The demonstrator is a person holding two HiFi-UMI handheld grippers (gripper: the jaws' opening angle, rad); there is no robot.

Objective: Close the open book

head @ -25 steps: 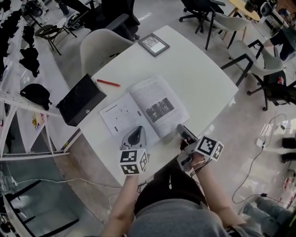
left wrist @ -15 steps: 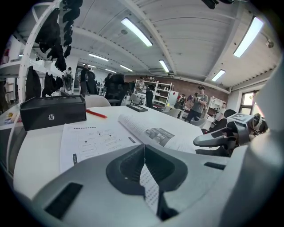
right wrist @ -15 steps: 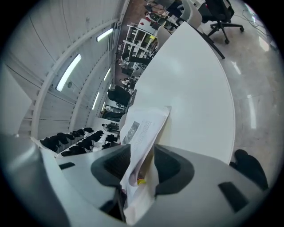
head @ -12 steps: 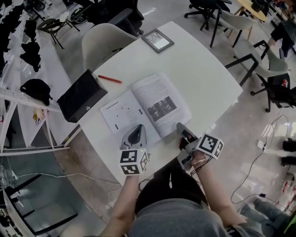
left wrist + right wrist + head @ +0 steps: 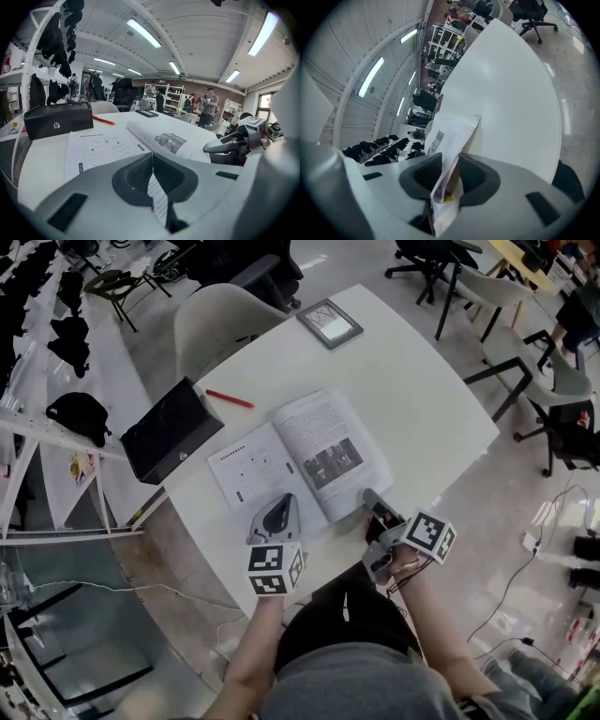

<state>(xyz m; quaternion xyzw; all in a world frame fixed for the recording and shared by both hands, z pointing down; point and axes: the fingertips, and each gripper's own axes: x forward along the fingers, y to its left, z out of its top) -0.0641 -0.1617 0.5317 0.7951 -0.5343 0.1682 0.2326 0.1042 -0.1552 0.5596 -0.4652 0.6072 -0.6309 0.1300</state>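
The book (image 5: 300, 460) lies open and flat at the centre of the head view, on the white table (image 5: 412, 399) just above both grippers. A red pen (image 5: 229, 398) and a black box (image 5: 169, 430) sit to its upper left. It looks to me like a thin, soft-covered volume: light, floppy, with slick printed paper that will bow and fan rather than swing over as one stiff board. I judge the best hold to be the near outer corner of the right-hand half, taking the cover together with the leaves. A single sheet would curl or tear if I pulled on it alone. My right gripper (image 5: 368, 493) is at that corner. In the right gripper view its jaws have just been closing, and they now sit narrow on a small sheaf of the book's pages (image 5: 452, 131), which stands on edge between the pads. My left gripper (image 5: 284, 499) rests low over the near edge of the left-hand page, its jaws drawn together at the tips. Print shows through the slot behind them, but I cannot tell whether any paper is pinched there. Because the book is so light on a smooth tabletop, I expect it to skate unless that left side is pinned.
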